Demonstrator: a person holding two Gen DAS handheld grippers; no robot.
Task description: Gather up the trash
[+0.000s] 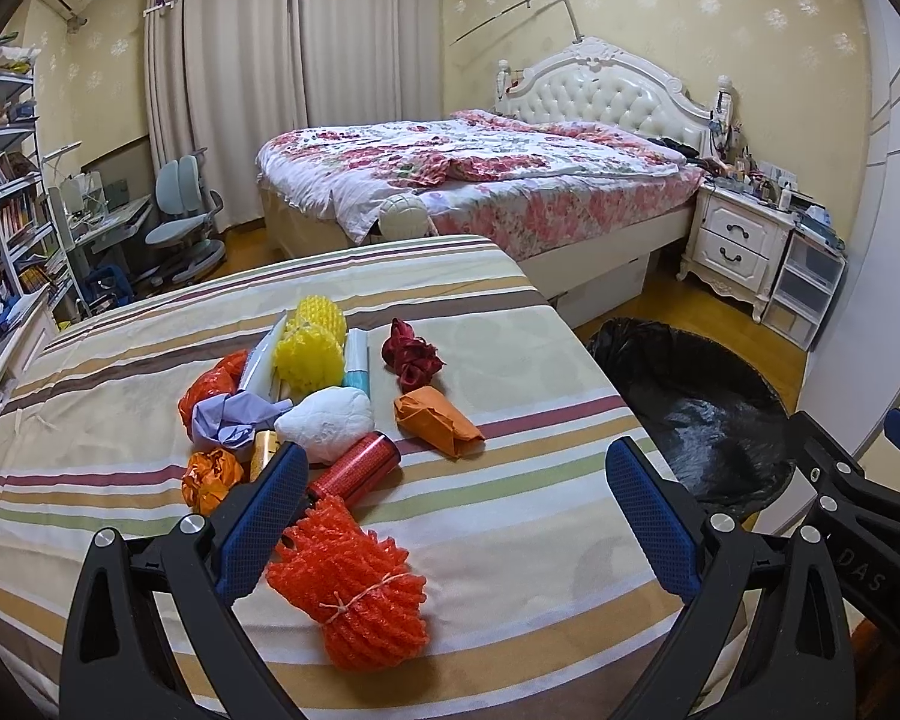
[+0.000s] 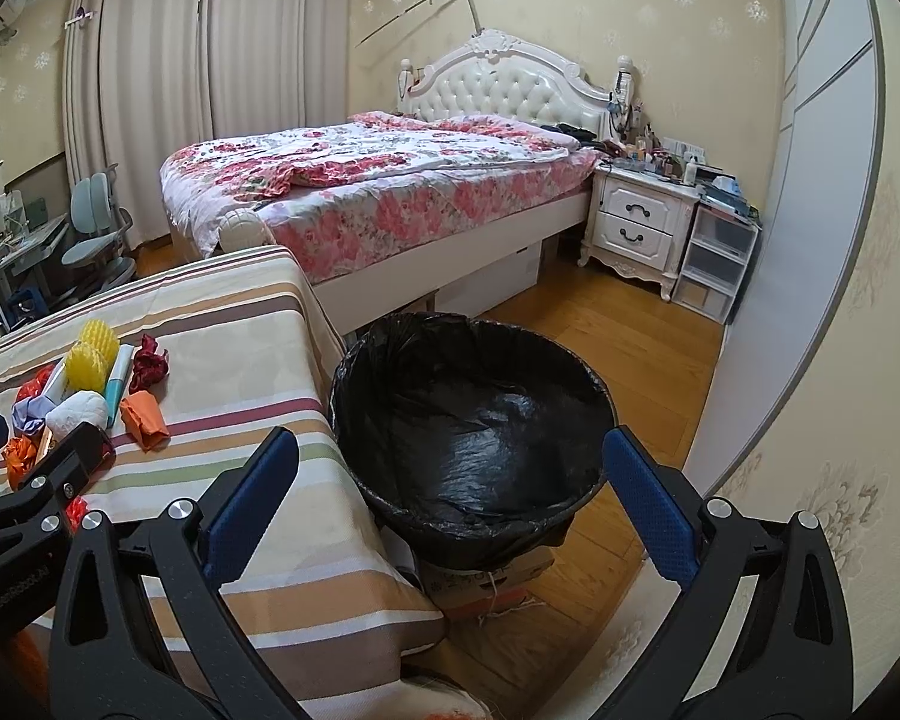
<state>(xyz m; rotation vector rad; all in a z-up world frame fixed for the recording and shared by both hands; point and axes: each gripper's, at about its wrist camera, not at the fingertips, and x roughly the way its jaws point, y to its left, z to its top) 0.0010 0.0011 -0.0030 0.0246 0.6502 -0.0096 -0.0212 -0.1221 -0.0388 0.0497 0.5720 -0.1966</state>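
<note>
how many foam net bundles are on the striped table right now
2. The yellow foam net lies at the pile's far end; the orange-red foam net lies nearest, between the open left gripper's fingers. Others may be hidden underneath.

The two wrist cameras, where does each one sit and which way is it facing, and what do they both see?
Left wrist: behind the open left gripper, over the striped table, facing the trash pile and orange foam net; right gripper shows at the edge.
Right wrist: behind the open right gripper, facing the black-lined bin; left gripper shows at the edge.
Shared: table, bin, bed, yellow foam net.
</note>
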